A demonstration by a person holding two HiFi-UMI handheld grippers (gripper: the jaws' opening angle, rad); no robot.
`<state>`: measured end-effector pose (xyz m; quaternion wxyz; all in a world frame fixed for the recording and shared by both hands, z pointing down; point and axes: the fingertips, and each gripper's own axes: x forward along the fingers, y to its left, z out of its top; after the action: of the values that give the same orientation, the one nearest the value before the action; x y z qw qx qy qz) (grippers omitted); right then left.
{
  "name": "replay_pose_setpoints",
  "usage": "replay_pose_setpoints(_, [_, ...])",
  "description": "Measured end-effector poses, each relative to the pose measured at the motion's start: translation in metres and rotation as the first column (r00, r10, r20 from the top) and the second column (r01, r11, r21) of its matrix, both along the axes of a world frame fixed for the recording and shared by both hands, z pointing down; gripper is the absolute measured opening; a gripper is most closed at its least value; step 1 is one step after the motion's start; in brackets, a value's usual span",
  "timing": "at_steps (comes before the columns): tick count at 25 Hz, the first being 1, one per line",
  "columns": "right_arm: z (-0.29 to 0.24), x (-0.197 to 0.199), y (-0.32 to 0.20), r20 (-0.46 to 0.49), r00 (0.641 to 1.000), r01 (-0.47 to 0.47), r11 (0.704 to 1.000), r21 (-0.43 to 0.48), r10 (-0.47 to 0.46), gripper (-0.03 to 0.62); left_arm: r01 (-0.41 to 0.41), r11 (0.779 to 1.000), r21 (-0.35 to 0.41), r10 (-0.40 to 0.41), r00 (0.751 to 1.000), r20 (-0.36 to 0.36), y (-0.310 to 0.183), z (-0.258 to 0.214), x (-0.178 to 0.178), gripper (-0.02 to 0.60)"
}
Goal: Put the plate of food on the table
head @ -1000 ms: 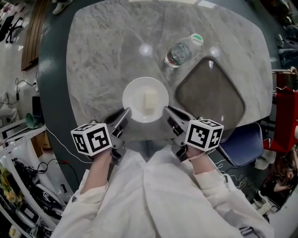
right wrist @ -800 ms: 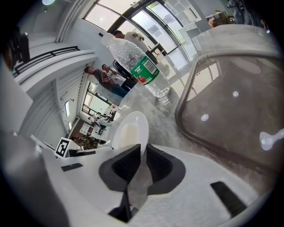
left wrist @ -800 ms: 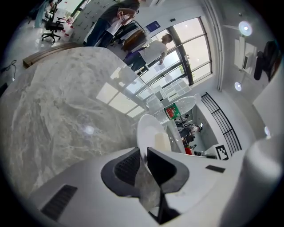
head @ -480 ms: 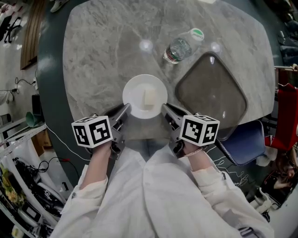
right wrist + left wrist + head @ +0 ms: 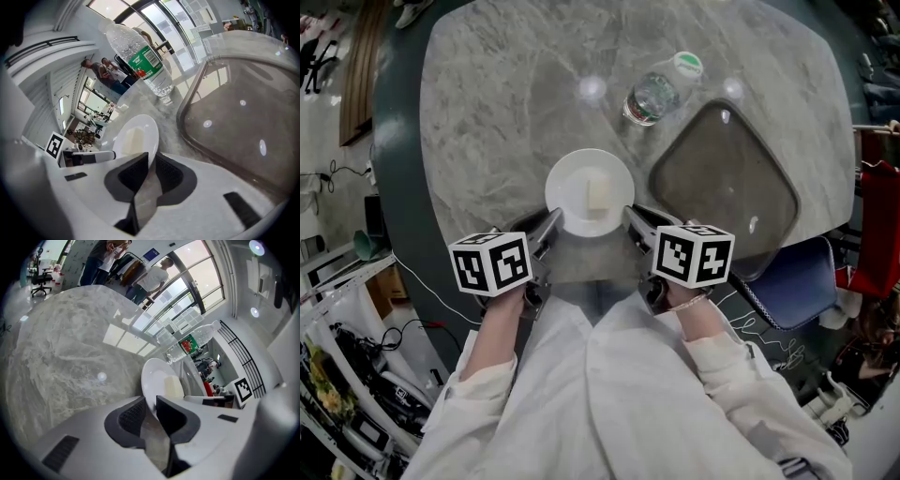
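**Plate of food at the bench's near edge, jaws on both sides of its rim**

Head view: your plate is just inside the near edge of the bench, about midway along it, and looks to be resting on the marble. A pale block of food lies a little right of the plate's middle. Your left gripper meets the rim on the near left and your right gripper meets it on the near right. A water bottle stands farther in from the plate, toward the far right. A dark tray lies by the bench's right edge, well apart from the plate.

Left gripper view: your left gripper has the plate rim between its jaws. They have just been easing open, yet the gap is only a sliver and the pads look to be on the rim. The food sits beyond the tips, with the bottle behind it. People stand past the bench's far edge.

Right gripper view: your right gripper has its jaws closed on the plate rim, the thin white edge running straight into the slot. The bottle stands upright beyond the plate, and the tray fills the right side.
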<state>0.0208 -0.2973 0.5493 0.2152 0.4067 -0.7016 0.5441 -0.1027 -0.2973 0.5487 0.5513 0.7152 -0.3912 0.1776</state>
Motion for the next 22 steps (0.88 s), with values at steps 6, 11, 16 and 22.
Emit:
replay_pose_setpoints(6, [0.0039,-0.0012,-0.0001,-0.024,1.000,0.006,1.000,-0.011,-0.006,0.015,0.005,1.000,-0.019,-0.005,1.000,0.010,-0.0005,0.0057,-0.0019,0.061])
replay_pose_setpoints(11, [0.0073,-0.0011,0.0030,-0.056,0.997,0.042,0.999,-0.021,-0.043,0.015,0.003,1.000,-0.008,-0.003,0.999,0.041,-0.0004,0.0047,-0.0013,0.061])
replay_pose_setpoints(16, [0.0071,-0.0013,0.0037,-0.063,0.996,0.063,0.998,-0.013,-0.064,0.015,0.006,1.000,-0.008,-0.005,0.999,0.052,-0.0001,0.0047,-0.0011,0.063])
replay_pose_setpoints(22, [0.0060,-0.0024,0.0048,-0.053,0.997,0.051,0.999,-0.006,-0.052,0.017,0.007,1.000,0.002,-0.007,0.998,0.059,0.0002,0.0011,0.0013,0.105])
